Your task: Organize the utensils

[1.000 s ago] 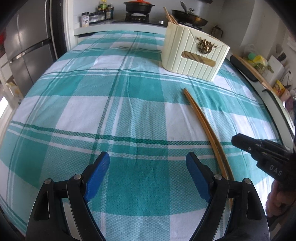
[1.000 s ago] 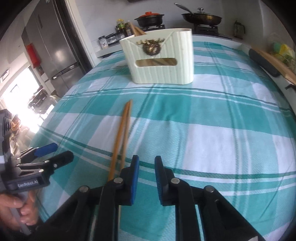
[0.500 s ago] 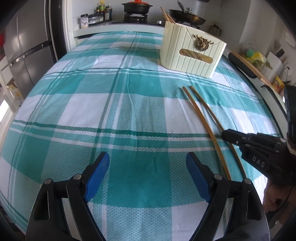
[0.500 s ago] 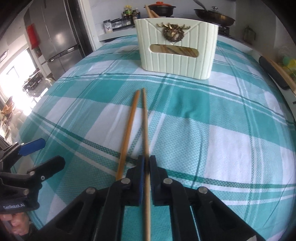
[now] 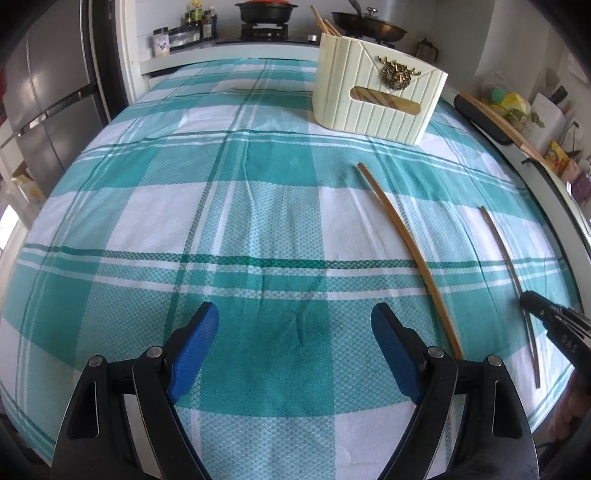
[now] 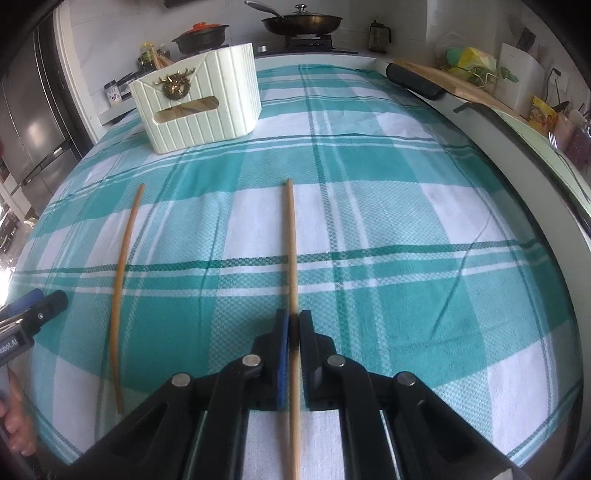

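Two wooden chopsticks lie apart on the teal checked tablecloth point(image 5: 258, 206). My right gripper point(image 6: 293, 325) is shut on one chopstick point(image 6: 291, 243), which runs forward between the pads; the jaws are opening slightly with it still pinched. That chopstick point(image 5: 506, 254) and the right gripper point(image 5: 532, 299) show at the right edge of the left wrist view. The other chopstick point(image 5: 406, 240) point(image 6: 123, 266) lies loose on the cloth. My left gripper point(image 5: 295, 317) hovers open over bare cloth, holding nothing. A cream ribbed holder point(image 5: 376, 107) point(image 6: 207, 114) with several chopsticks stands at the far side.
Behind the table a stove carries a black pot point(image 5: 266, 13) and a frying pan point(image 6: 301, 24). A fridge point(image 5: 48, 92) stands to the left. A wooden board point(image 6: 454, 83) and clutter line the counter on the right, past the table edge.
The right gripper closed on one of the two side-by-side chopsticks and swung it rightward, away from the other. The left gripper stayed open and still.
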{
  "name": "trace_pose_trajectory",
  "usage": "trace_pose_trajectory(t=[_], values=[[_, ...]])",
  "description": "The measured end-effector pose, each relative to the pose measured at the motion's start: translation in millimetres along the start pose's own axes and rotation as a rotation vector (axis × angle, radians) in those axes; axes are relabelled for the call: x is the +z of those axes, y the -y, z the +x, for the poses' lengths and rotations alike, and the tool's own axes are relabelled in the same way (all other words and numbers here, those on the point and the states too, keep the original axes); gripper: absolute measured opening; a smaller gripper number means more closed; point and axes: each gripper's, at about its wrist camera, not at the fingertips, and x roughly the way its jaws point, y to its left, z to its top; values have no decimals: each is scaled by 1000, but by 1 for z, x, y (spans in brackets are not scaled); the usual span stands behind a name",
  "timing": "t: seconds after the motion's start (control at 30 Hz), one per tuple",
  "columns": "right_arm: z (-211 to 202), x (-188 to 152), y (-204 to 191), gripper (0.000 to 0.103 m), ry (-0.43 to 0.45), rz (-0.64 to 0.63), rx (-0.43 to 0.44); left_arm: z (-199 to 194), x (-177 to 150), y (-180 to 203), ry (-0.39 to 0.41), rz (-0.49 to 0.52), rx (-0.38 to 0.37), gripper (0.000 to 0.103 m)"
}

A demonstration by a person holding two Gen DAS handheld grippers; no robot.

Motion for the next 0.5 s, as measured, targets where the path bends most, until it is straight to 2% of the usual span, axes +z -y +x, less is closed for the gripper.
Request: trace_pose_trajectory(t=[0.07,0.1,0.23,0.5], values=[[-4,-2,4,35,27,12,7,0,0,1,-5,2,4,86],[-8,-4,5,52,51,21,17,0,-1,1,-6,4,6,86],[-23,-5,11,54,126,30,11,-3,-1,1,0,9,15,89],[-34,-9,25,54,164,30,-1,-6,-3,3,2,13,-6,89]])
